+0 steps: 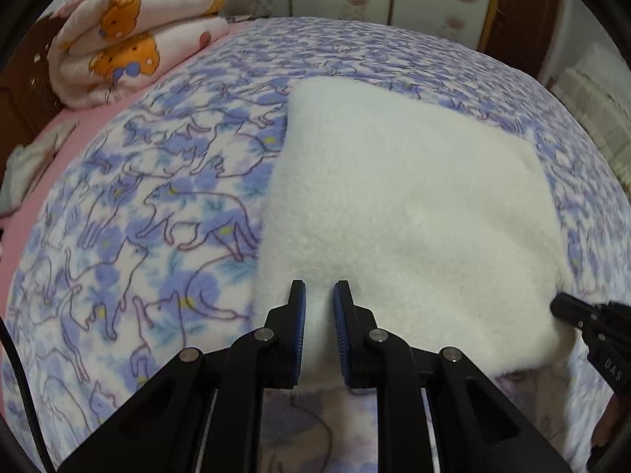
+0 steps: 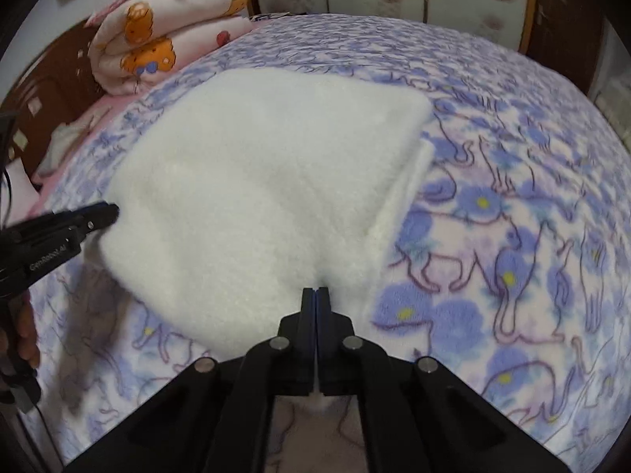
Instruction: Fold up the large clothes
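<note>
1 white fleece garment [image 1: 394,205], folded, lies flat on cat-print blanket [image 1: 150,213]. 2 grippers at its near edge: left gripper [image 1: 319,289] jaws narrow, fleece betw. the pads; right gripper [image 2: 315,293] jaws clamped on the fleece edge. 1 rolled bear-print quilt [image 2: 165,39] at far left.

"GenRobot.AI" – on left claw [image 2: 112,211] body; "DAS" – on right claw [image 1: 560,307] body.
</note>
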The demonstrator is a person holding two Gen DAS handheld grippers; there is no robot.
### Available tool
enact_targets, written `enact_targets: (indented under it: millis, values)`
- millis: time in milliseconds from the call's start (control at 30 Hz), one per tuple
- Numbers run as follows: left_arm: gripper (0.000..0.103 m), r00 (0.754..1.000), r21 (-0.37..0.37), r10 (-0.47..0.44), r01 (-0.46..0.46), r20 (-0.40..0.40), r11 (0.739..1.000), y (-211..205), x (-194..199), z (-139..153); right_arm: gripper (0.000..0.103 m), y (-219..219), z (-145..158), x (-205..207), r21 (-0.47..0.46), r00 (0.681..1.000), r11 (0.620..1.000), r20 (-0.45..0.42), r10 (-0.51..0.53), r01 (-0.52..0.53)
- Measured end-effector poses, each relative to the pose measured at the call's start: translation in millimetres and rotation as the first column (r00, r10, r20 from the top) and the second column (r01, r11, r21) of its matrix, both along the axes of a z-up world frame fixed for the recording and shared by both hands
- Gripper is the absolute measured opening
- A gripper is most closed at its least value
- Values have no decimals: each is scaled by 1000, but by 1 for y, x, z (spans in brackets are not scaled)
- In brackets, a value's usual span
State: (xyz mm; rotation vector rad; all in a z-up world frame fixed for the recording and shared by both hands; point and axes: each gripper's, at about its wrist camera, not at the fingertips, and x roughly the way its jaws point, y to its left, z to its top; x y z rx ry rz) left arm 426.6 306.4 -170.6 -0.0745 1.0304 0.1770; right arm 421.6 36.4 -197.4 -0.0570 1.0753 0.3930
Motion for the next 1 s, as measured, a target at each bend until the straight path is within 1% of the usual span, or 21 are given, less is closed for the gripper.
enact_targets:
  millis: [33, 67, 100, 133, 167, 200, 267, 333, 400, 433, 467, 500, 533, 667, 767, 800, 867, 933, 1000]
  values:
    - [17, 1000, 1, 9, -9, -4, 1000, -1, -1, 4, 0, -3, 6, -2, 7, 1000, 1000, -2, -6, 6]
    - [26, 1000, 12, 16, -16, -10, 1000, -3, -4, 7, 0, -5, 10, -3, 5, 1000, 1000, -2, -8, 8]
    - [30, 1000, 17, 20, -20, -11, 1000, -5, -7, 10, 0, -7, 17, -5, -3, 1000, 1000, -1, -13, 13]
    - [36, 1000, 10, 16, -16, -4, 1000, -8, -13, 16, 4, -11, 23, -8, -15, 1000, 1000, -1, -22, 22]
    - [45, 1000, 3, 11, -11, 4, 1000, -11, -19, 20, 4, -16, 29, -12, -17, 1000, 999, -5, -30, 30]
    - [50, 1000, -2, 10, -10, 15, 1000, -15, -26, 27, 4, -19, 35, -16, -8, 999, 999, -8, -37, 37]
    - [73, 999, -14, 13, -12, 44, 1000, -23, -44, 45, 4, -33, 50, -30, 21, 998, 998, -20, -65, 66]
    - [81, 998, -34, 10, -7, 64, 999, -31, -58, 64, 6, -46, 63, -45, 54, 995, 995, -44, -87, 89]
    - [82, 997, -46, 3, 0, 72, 999, -42, -77, 84, 17, -59, 76, -65, 74, 994, 992, -53, -97, 101]
    - [82, 997, -41, 0, 3, 73, 999, -48, -86, 93, 28, -63, 83, -75, 73, 994, 992, -45, -99, 102]
    - [82, 997, -36, -4, 7, 76, 999, -54, -95, 102, 37, -68, 91, -86, 69, 994, 992, -32, -100, 102]
    - [82, 997, -33, -11, 13, 82, 999, -60, -104, 110, 40, -74, 101, -100, 68, 995, 992, -18, -102, 103]
    - [83, 995, -26, -20, 23, 93, 999, -68, -116, 120, 42, -80, 110, -113, 73, 994, 992, -8, -106, 107]
    - [92, 992, -4, -45, 45, 122, 999, -100, -167, 153, 42, -106, 144, -163, 99, 989, 985, 17, -144, 142]
    - [101, 988, 0, -67, 68, 139, 998, -122, -205, 170, 45, -123, 164, -199, 107, 987, 982, 39, -158, 153]
    - [102, 987, -1, -72, 73, 141, 997, -128, -213, 174, 48, -128, 168, -208, 103, 985, 981, 39, -170, 165]
    - [102, 987, -16, -89, 92, 135, 996, -143, -236, 179, 49, -139, 175, -232, 89, 980, 977, 41, -197, 193]
    - [102, 987, -41, -108, 114, 122, 993, -159, -259, 182, 49, -148, 180, -254, 108, 979, 975, 47, -200, 194]
    - [102, 986, -48, -122, 128, 113, 991, -173, -276, 181, 49, -159, 183, -275, 126, 975, 970, 56, -216, 208]
